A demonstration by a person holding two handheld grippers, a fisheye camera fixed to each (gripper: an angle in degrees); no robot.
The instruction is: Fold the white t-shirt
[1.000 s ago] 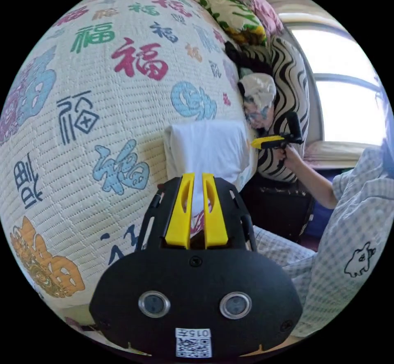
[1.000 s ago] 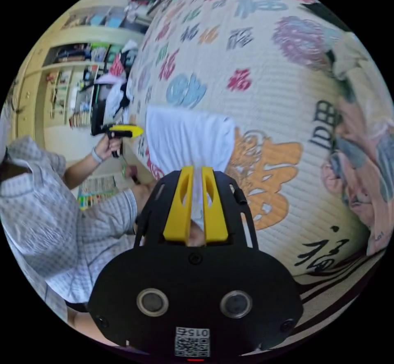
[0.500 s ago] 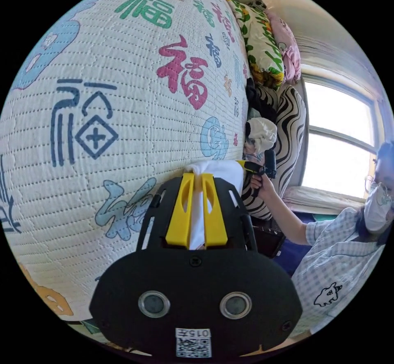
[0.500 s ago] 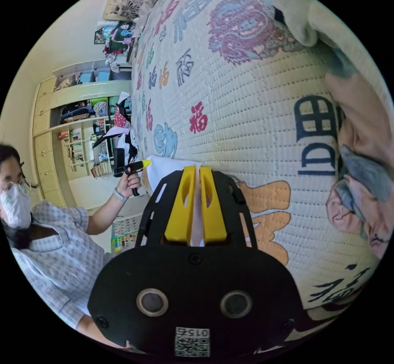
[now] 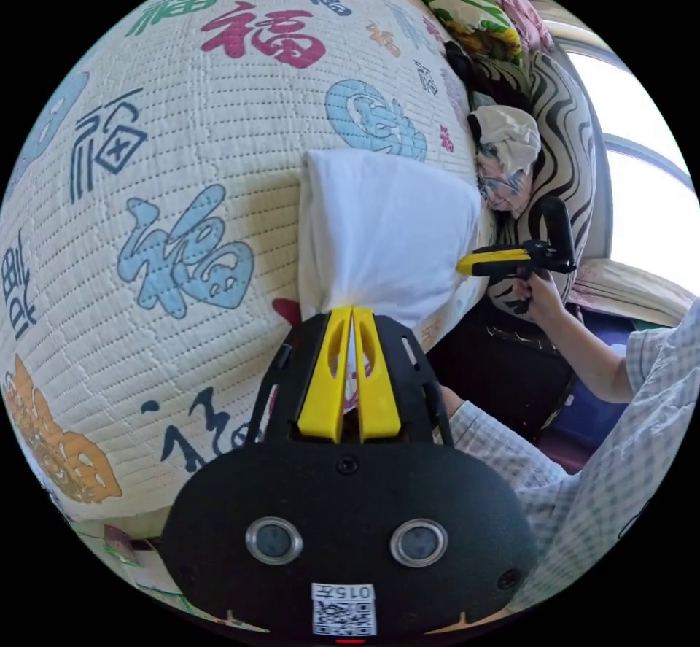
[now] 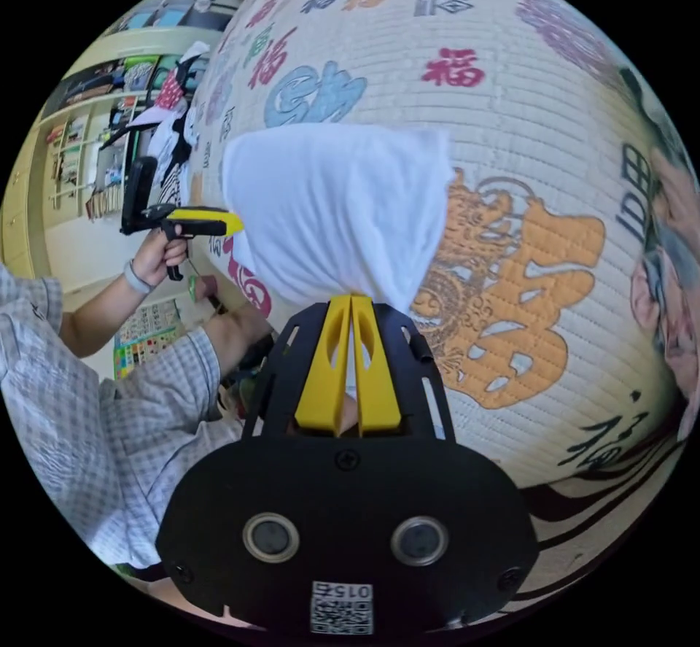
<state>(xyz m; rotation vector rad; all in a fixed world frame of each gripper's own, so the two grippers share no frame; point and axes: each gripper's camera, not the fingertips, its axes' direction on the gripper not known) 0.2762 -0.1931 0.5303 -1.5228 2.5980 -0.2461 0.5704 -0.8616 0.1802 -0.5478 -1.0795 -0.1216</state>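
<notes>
While both my claws, left claw (image 5: 351,319) and right claw (image 6: 351,308), pinch t-shirt (image 5: 383,227) shut over quilt (image 5: 182,165): mid-fold; next, probably lay cloth flat.

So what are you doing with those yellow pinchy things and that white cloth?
A person is folding a white cotton t-shirt on a cream quilted bedspread printed with colourful characters. The left gripper and the right gripper, each with two yellow jaws, are both shut on an edge of the shirt. The shirt is already a doubled-over rectangle, stretched between the two grippers above the bedspread. A heap of other clothes lies further along the bed.
</notes>
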